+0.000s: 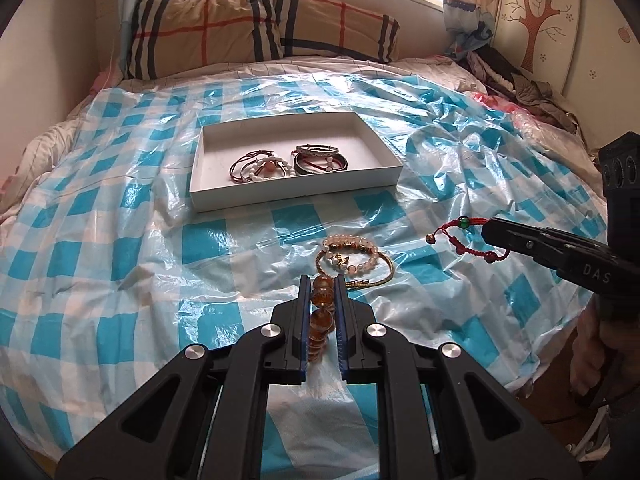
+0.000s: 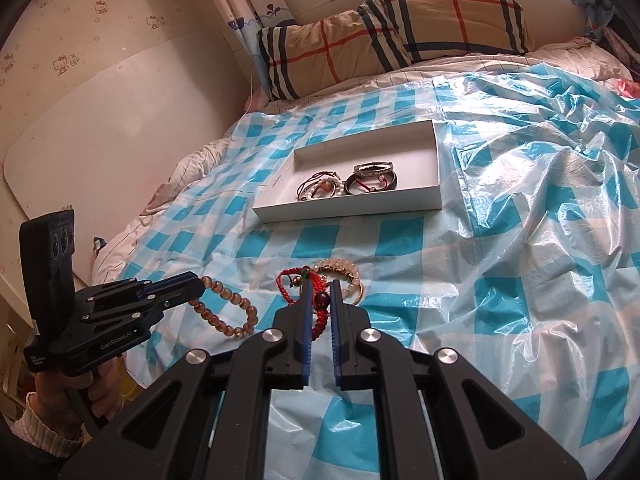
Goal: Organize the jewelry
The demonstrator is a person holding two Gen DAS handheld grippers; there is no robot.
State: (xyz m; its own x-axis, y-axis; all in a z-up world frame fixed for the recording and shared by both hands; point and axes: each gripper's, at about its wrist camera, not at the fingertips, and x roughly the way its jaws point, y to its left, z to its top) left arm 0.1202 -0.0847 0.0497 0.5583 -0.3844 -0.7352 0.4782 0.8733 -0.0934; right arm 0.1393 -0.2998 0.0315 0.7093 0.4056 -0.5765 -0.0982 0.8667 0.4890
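Note:
My left gripper is shut on an amber bead bracelet, held above the bed; it also shows in the right wrist view. My right gripper is shut on a red cord bracelet with a green bead, which also shows in the left wrist view. A pale bead bracelet and a gold bangle lie on the checked plastic sheet between the grippers. A white shallow box farther back holds several bracelets.
The blue and white checked plastic sheet covers the bed. Plaid pillows lie at the head under the window. Clothes are piled at the far right. A white board leans on the left wall.

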